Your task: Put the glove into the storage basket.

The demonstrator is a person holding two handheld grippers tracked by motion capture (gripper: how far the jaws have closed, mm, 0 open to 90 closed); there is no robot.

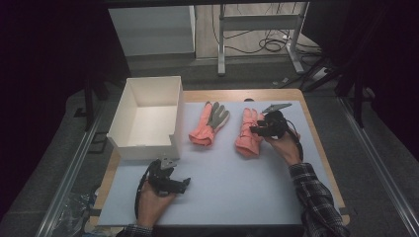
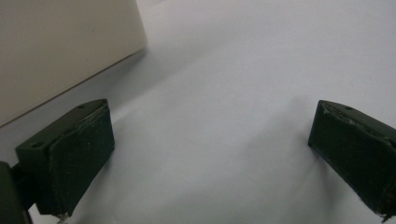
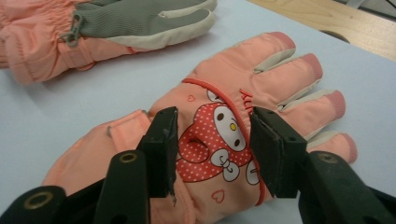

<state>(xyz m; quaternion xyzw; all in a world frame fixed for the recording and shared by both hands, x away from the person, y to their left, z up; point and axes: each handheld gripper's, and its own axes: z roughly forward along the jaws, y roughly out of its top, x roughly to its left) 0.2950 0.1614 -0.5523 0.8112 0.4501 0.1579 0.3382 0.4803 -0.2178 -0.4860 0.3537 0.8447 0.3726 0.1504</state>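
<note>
Here the right gripper (image 3: 212,149) sat over the back of the pink padded glove with the cartoon print (image 3: 224,135), jaws half apart astride the fabric, grip uncertain. Left gripper (image 2: 210,154) rested wide, nothing between, beside the white open box (image 1: 148,116).

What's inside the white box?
The white box shows a bare white floor and inner walls in the high view. Its near wall hides the strip of floor just behind it, so that strip cannot be checked.

Pink gloves (image 3: 243,116), one w/ grey palm (image 3: 135,18); white box (image 1: 148,116).
</note>
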